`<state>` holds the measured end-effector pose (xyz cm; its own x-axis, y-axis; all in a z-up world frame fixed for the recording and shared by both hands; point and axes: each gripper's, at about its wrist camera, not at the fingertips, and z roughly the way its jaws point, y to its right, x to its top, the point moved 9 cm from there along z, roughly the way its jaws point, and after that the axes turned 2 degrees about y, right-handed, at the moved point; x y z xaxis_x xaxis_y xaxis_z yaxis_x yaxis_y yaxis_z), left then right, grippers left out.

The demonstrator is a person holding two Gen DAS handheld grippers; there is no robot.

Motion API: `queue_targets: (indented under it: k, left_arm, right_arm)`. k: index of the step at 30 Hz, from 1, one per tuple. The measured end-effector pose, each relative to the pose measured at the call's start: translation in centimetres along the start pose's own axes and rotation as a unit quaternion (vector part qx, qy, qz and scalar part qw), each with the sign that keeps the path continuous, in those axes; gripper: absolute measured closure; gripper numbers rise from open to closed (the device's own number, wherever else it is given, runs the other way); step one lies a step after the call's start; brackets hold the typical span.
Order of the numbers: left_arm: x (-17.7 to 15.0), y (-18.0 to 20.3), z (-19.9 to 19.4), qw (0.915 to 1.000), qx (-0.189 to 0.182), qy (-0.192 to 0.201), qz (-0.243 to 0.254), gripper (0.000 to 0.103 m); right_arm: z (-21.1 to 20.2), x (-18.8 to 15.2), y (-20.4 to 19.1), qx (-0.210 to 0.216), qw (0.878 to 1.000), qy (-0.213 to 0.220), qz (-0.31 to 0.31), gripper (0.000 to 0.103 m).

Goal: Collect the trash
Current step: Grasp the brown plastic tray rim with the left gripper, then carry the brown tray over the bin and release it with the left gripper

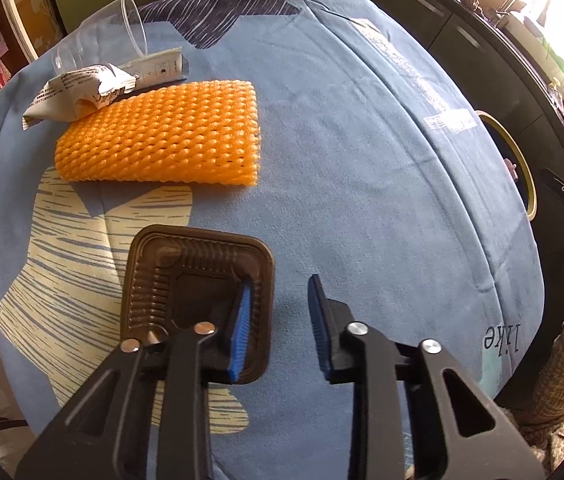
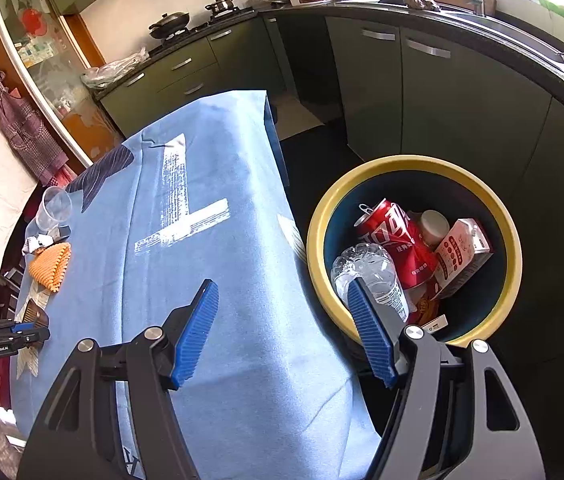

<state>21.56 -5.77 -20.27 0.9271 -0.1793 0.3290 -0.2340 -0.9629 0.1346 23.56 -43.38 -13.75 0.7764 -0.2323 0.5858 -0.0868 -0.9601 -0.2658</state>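
Note:
A brown ribbed plastic tray (image 1: pixel 186 276) lies on the blue tablecloth (image 1: pixel 362 160). My left gripper (image 1: pixel 281 284) straddles its right wall, one blue pad inside the tray and the other outside; the outer pad stands clear of the rim, so the gripper is open. Behind it lie an orange foam net (image 1: pixel 158 132), a crumpled white wrapper (image 1: pixel 82 92) and a tipped clear cup (image 1: pixel 130 28). My right gripper (image 2: pixel 282 284) hangs open and empty over the table's edge beside the yellow-rimmed bin (image 2: pixel 414 164), which holds a red can (image 2: pixel 398 236), a clear bottle (image 2: pixel 366 264) and a pink carton (image 2: pixel 462 256).
Dark green kitchen cabinets (image 2: pixel 422 92) run behind and to the right of the bin. A sleeve and hand (image 1: pixel 562 376) show at the right of the left wrist view. The tablecloth (image 2: pixel 222 240) hangs over the table's edge next to the bin.

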Motion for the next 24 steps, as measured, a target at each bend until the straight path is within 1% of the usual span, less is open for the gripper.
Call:
queue_targets:
  k: [1,5,8,11,14,20,24]
  left_arm:
    - [-0.1,-0.1,0.0,1.0000,0.008,0.002,0.004,0.091]
    - [0.0,-0.2,-0.7,0.9990,0.036,0.017,0.022,0.096]
    - [0.5,0.2,-1.9,0.9972,0.051,0.042,0.034,0.098]
    - [1.2,1.5,-3.5,0.9952,0.047,0.068,0.053,0.099]
    - [2.0,3.0,-4.3,0.9934,0.041,0.081,0.071,0.099]
    - [3.1,7.0,-5.2,0.9893,0.028,0.092,0.109,0.099]
    - [4.2,11.3,-5.6,0.9846,0.005,0.093,0.148,0.099]
  right_arm:
    - [-0.1,0.0,0.0,0.000,1.000,0.001,0.001,0.036]
    - [-0.6,0.1,0.1,0.003,1.000,0.007,0.004,0.036]
    - [-1.3,0.2,0.2,0.008,1.000,0.015,0.006,0.036]
    - [-2.2,0.1,0.3,0.011,1.000,0.023,0.009,0.036]
    - [-3.1,0.0,0.7,0.015,0.999,0.029,0.013,0.036]
    - [-4.7,-0.3,2.0,0.019,0.999,0.040,0.026,0.036]
    - [-6.3,-0.5,3.8,0.013,0.998,0.055,0.040,0.036]
